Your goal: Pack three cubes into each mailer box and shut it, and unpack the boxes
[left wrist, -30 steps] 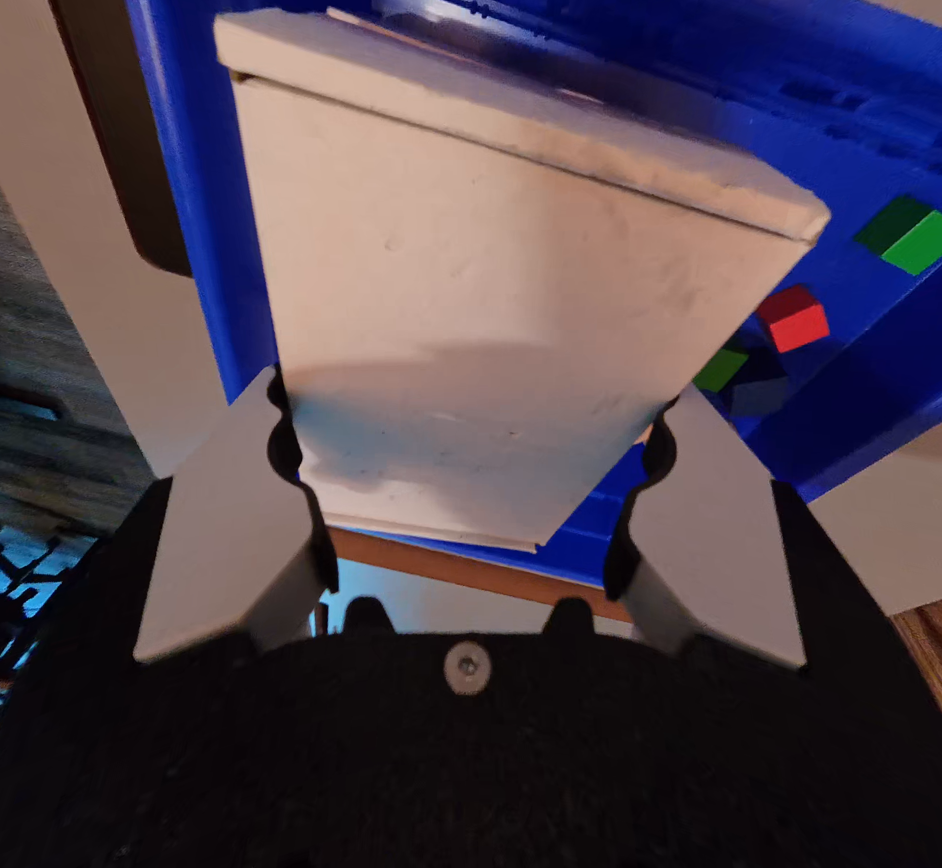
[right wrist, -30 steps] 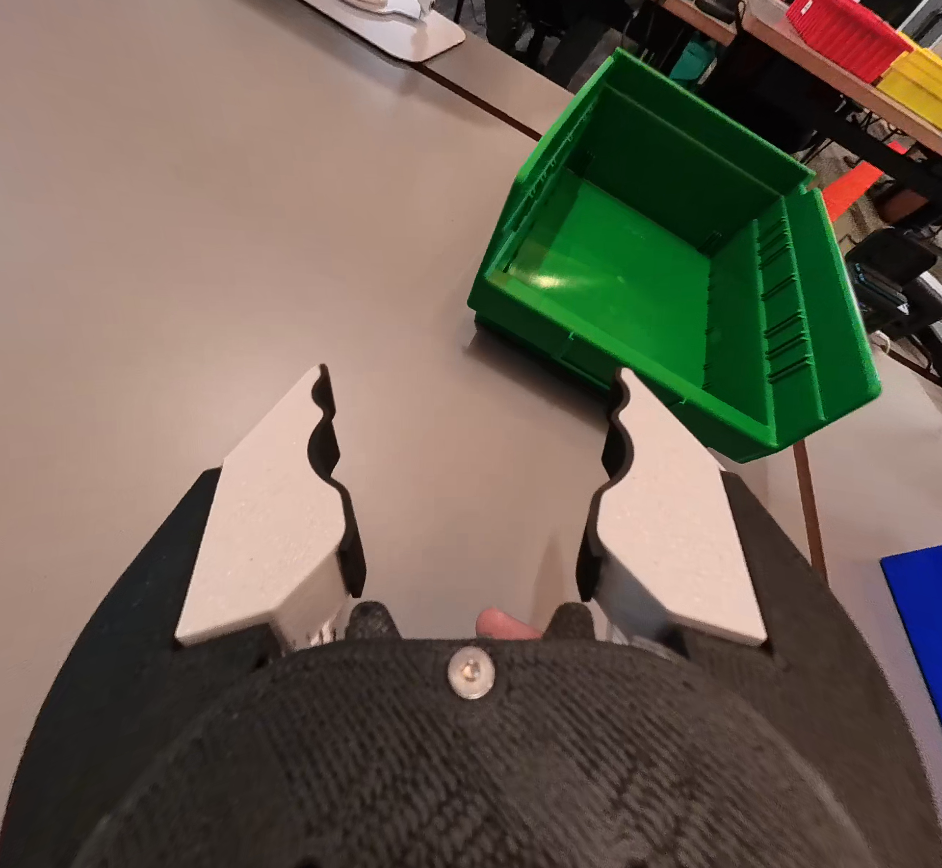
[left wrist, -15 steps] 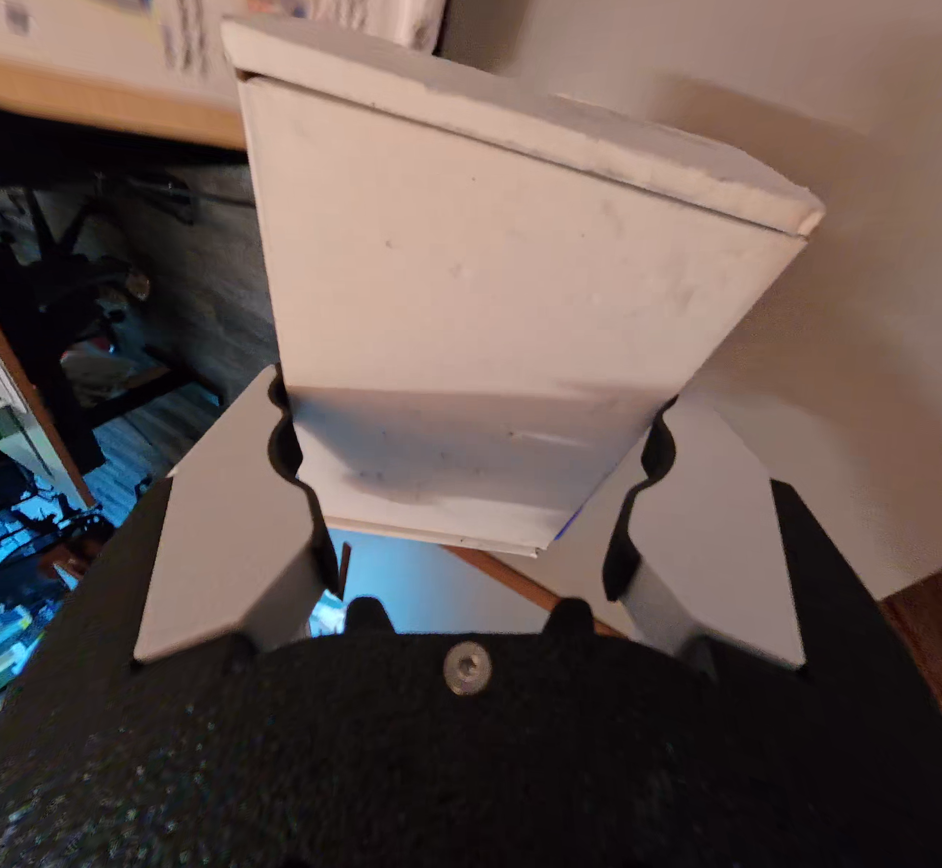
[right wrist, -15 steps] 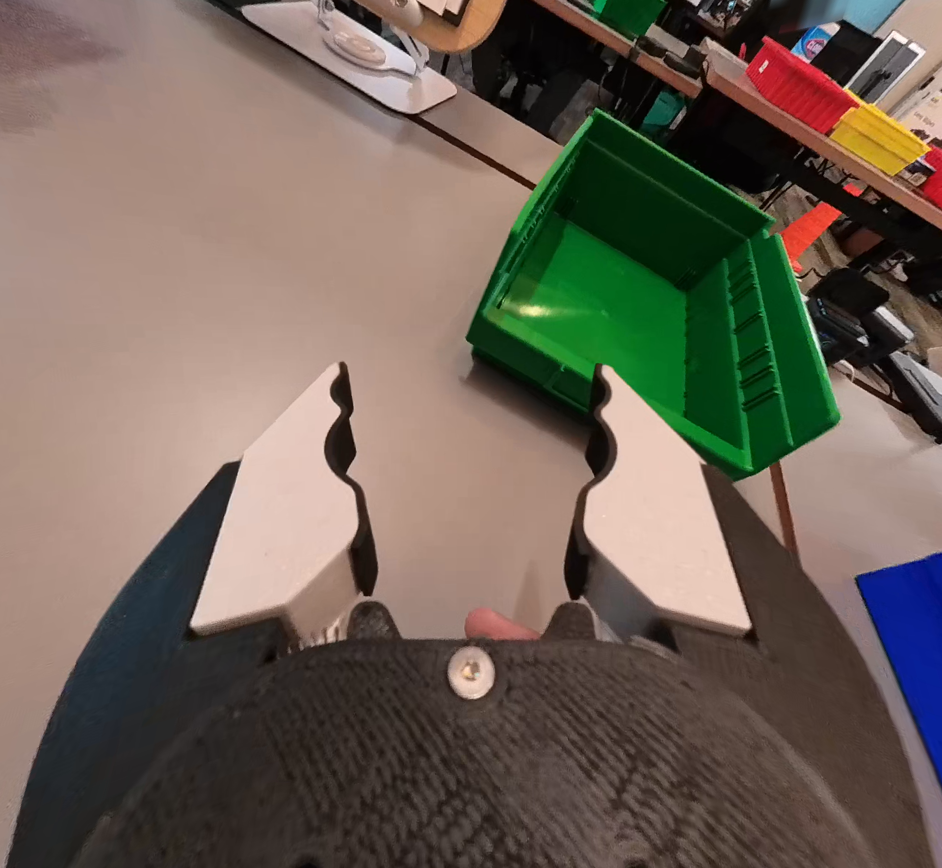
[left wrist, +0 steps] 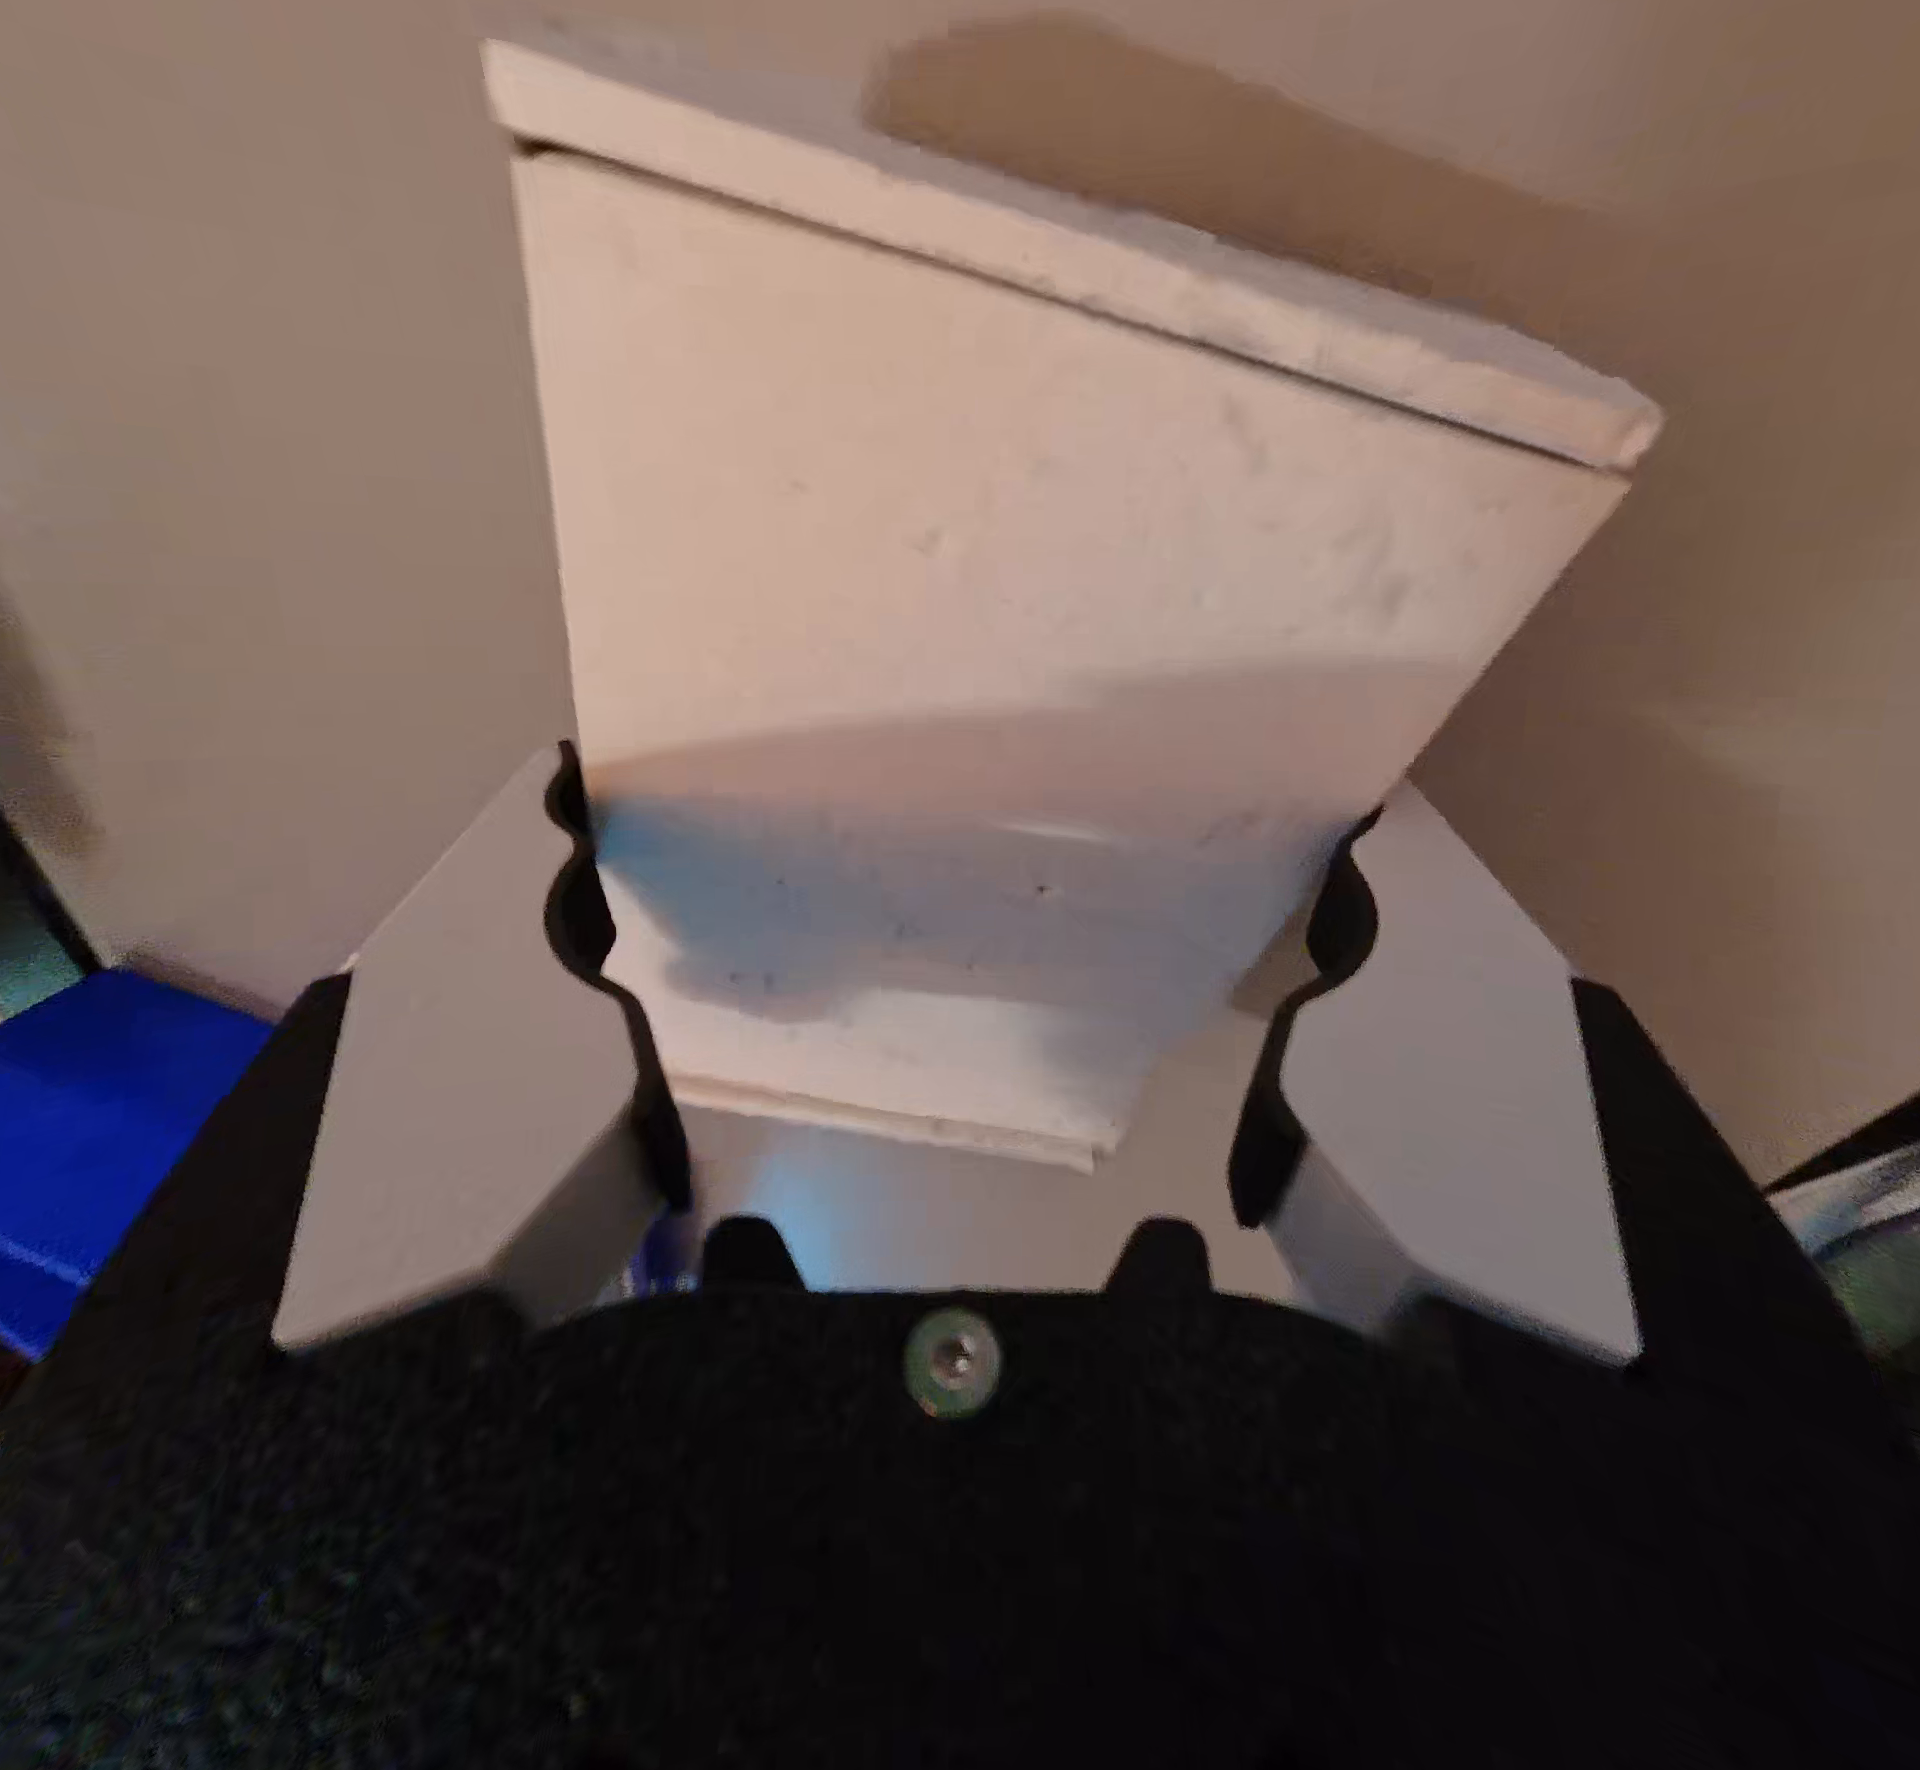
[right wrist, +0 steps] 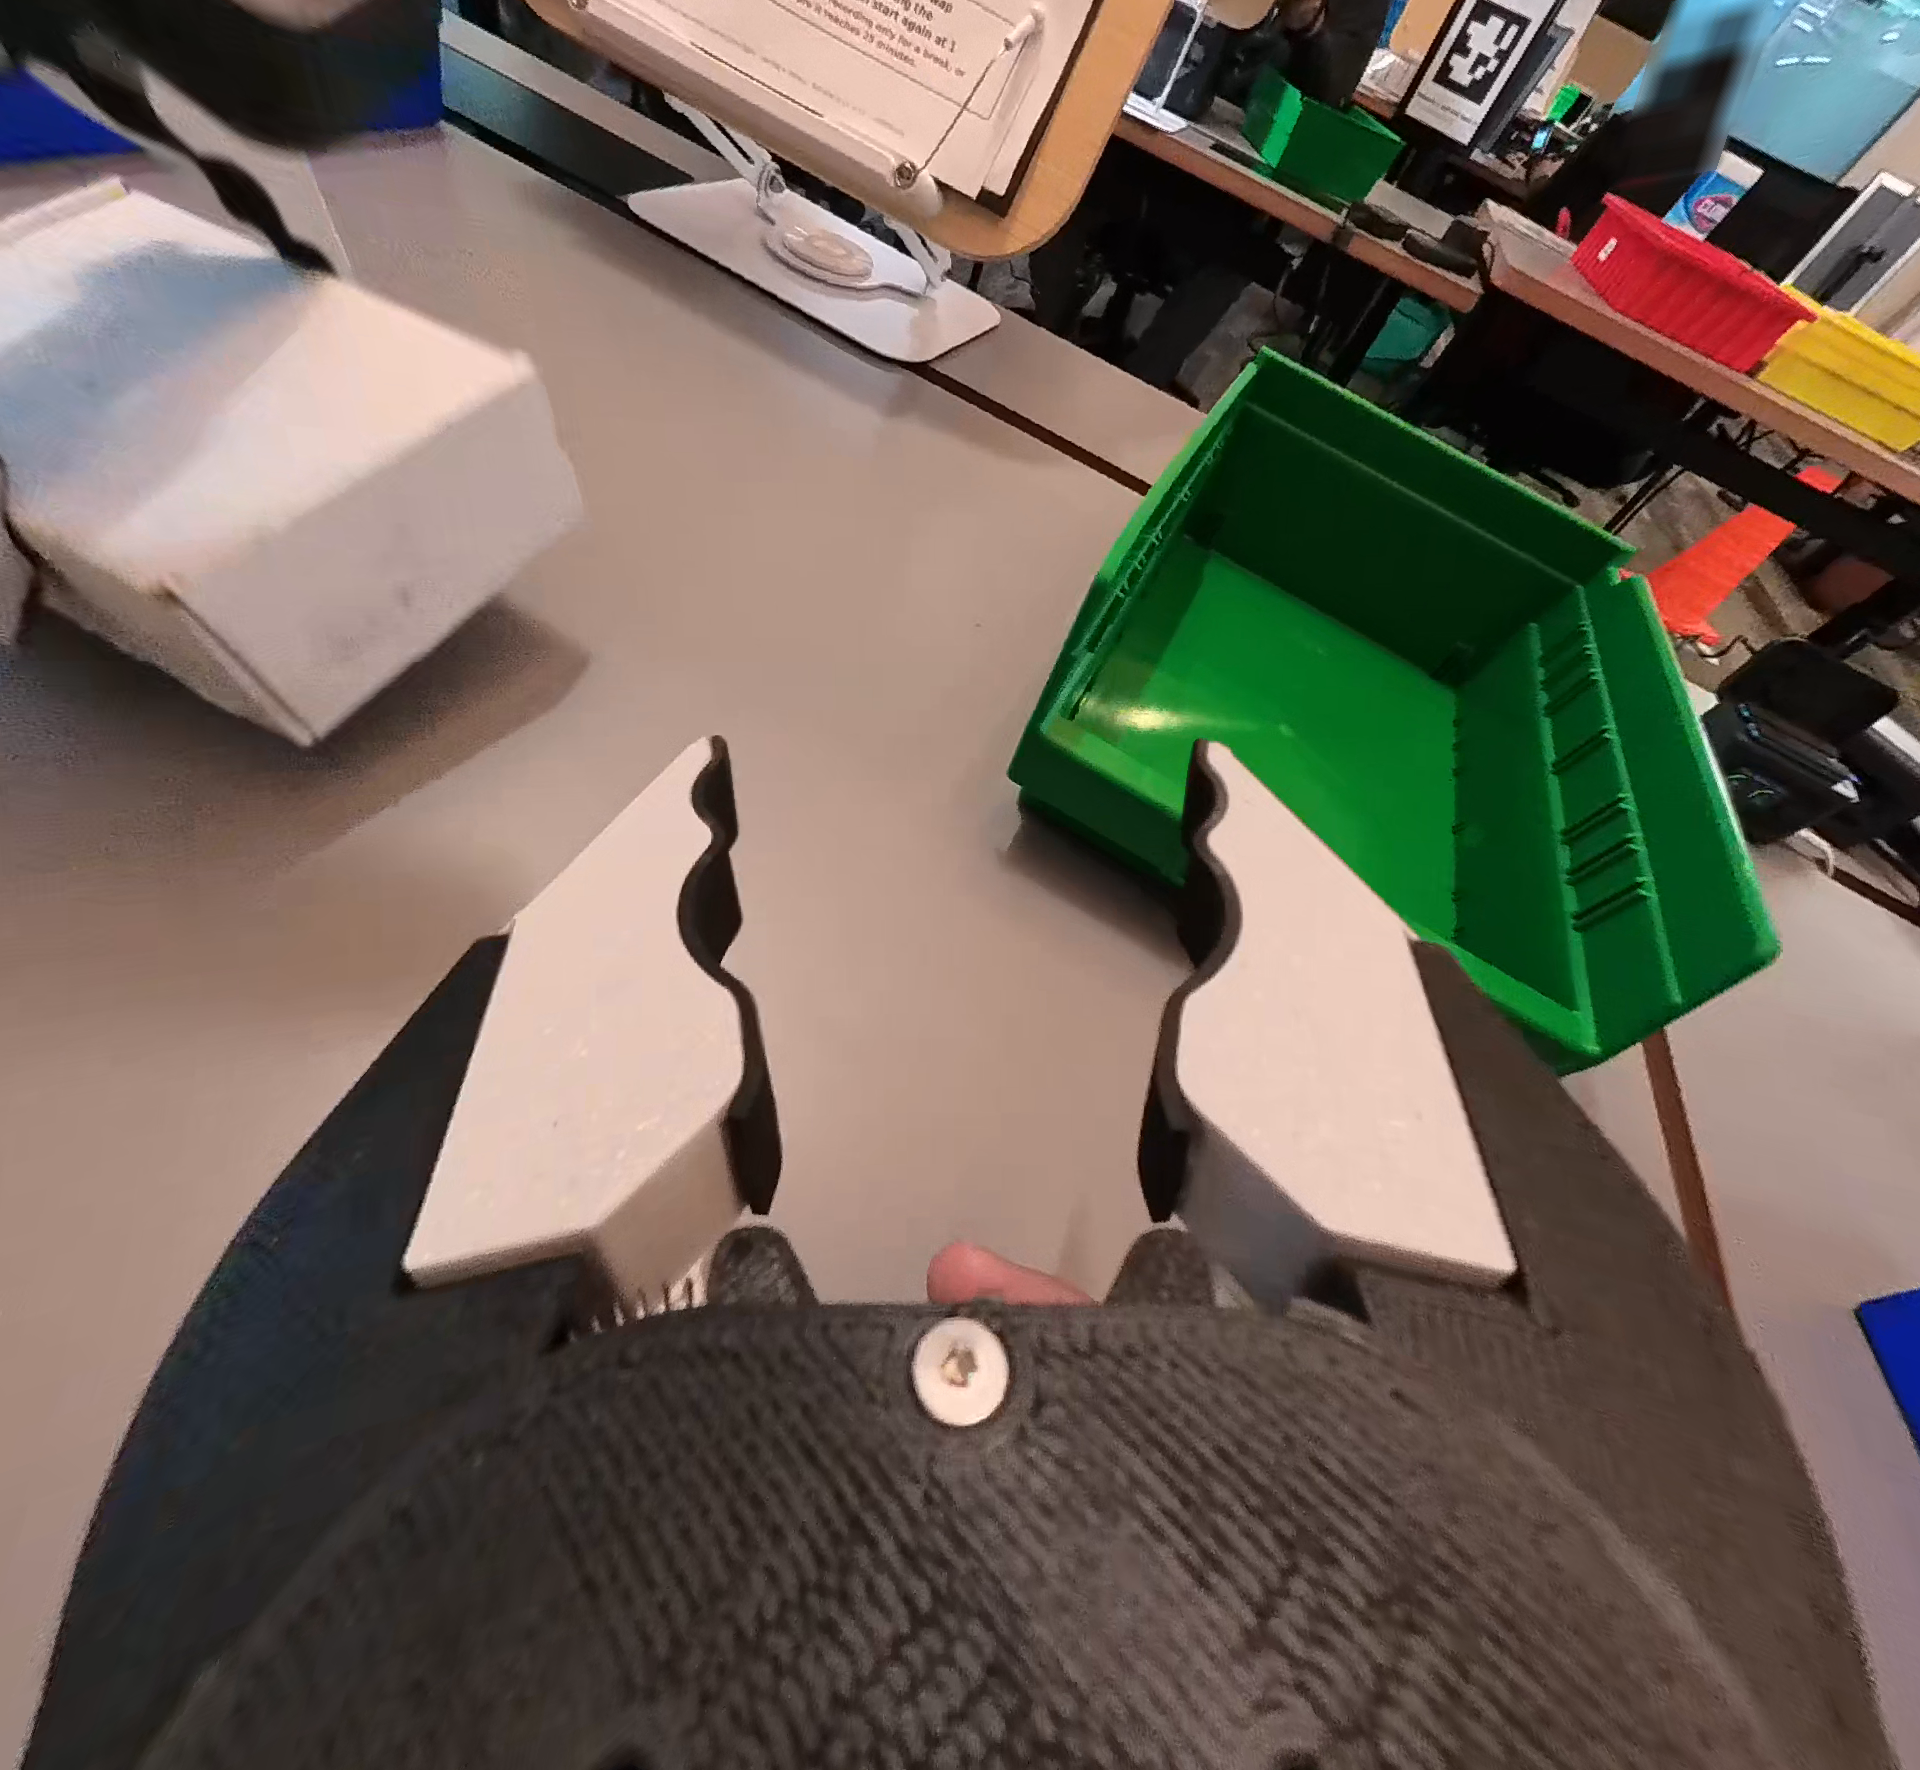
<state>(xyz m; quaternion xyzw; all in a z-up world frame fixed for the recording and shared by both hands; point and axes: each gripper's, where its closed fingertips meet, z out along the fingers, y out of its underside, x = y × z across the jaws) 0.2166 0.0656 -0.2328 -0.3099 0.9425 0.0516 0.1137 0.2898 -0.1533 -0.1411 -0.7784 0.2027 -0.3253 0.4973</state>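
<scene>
Right wrist view: the box (right wrist: 260, 484), clamped in the left claw (left wrist: 961, 889), is seen at ten o'clock from the empty, spread right claw (right wrist: 956, 899), just above the surface (right wrist: 790, 598).

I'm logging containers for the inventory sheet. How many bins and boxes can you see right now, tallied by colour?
White mailer box, held in the left gripper: 1
Green bins, one on this table and one on a far table: 2
Red bin: 1
Yellow bin: 1
Blue bin, partly in view: 1
Total: 6
</scene>
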